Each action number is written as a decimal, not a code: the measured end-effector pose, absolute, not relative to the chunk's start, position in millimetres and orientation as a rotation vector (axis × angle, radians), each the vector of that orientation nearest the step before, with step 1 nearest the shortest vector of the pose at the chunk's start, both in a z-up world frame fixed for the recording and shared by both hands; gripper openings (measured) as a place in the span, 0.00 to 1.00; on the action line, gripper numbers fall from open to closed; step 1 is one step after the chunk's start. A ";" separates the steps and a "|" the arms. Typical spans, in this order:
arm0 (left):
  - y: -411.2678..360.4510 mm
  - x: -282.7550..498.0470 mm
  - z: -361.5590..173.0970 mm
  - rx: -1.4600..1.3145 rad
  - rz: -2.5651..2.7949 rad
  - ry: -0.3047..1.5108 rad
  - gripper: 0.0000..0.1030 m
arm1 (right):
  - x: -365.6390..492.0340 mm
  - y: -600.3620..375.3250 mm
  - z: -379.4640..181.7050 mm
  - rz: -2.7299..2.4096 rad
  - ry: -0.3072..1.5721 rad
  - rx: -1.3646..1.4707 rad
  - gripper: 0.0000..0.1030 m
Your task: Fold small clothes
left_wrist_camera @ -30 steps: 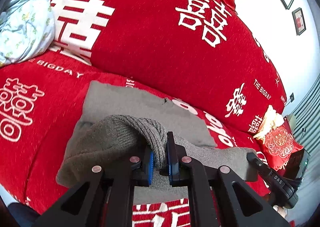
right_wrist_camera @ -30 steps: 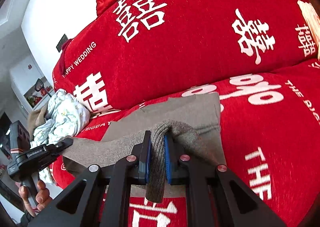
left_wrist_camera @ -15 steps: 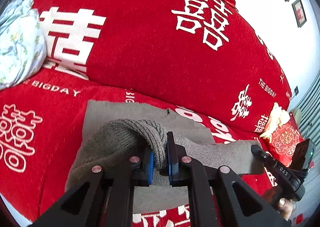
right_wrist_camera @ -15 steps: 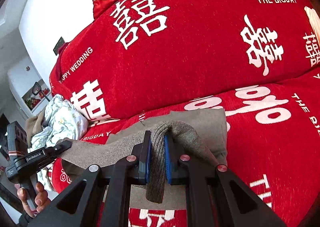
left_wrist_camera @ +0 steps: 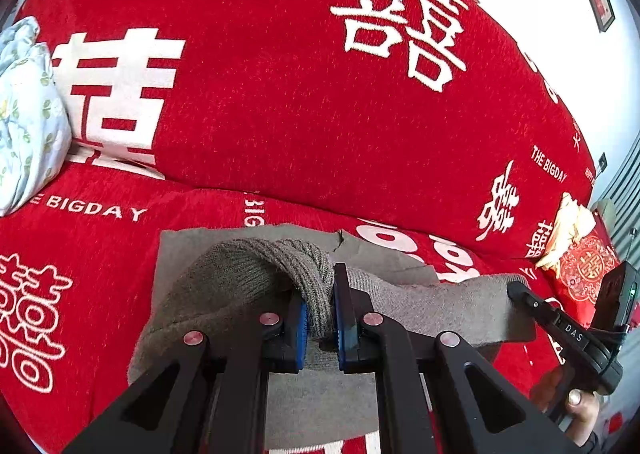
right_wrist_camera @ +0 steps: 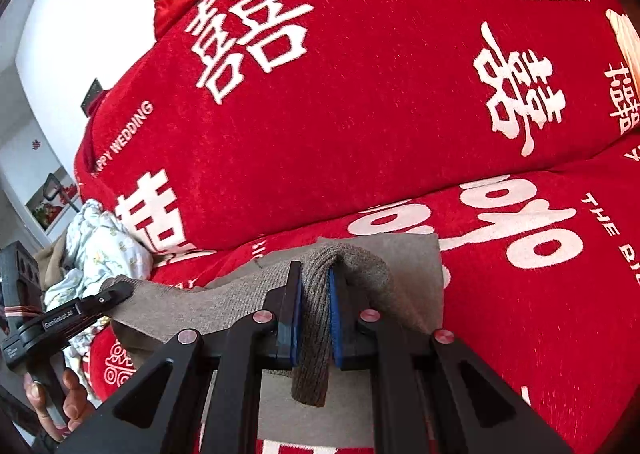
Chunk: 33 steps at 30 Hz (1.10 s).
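Both tongs pinching grey knit garment [left_wrist_camera: 240, 286]: left gripper [left_wrist_camera: 320, 310] and right gripper [right_wrist_camera: 314, 306] on the ribbed edge. Carried further over the red sofa [left_wrist_camera: 320, 113] toward the flat far half. Fold nearly closing.

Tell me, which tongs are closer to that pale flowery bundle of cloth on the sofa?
Left. The left tongs grip the grey knit garment at the end toward the flowery bundle. The right tongs hold the garment's other end, farther along the sofa.
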<state>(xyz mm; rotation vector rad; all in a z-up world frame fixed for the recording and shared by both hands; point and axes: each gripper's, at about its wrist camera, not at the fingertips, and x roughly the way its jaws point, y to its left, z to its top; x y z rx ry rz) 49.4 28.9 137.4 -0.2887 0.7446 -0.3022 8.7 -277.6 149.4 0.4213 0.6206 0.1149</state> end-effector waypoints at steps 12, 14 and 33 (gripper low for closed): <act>22.5 108.6 94.1 -0.295 -0.275 0.853 0.11 | 61.1 -280.7 116.3 0.058 0.714 0.413 0.12; 22.5 117.2 85.8 -0.302 -0.276 0.870 0.11 | 69.0 -282.1 109.4 0.052 0.732 0.418 0.12; 77.1 201.3 22.1 -0.646 -0.259 1.023 0.83 | 149.4 -298.4 59.9 -0.012 0.885 0.508 0.21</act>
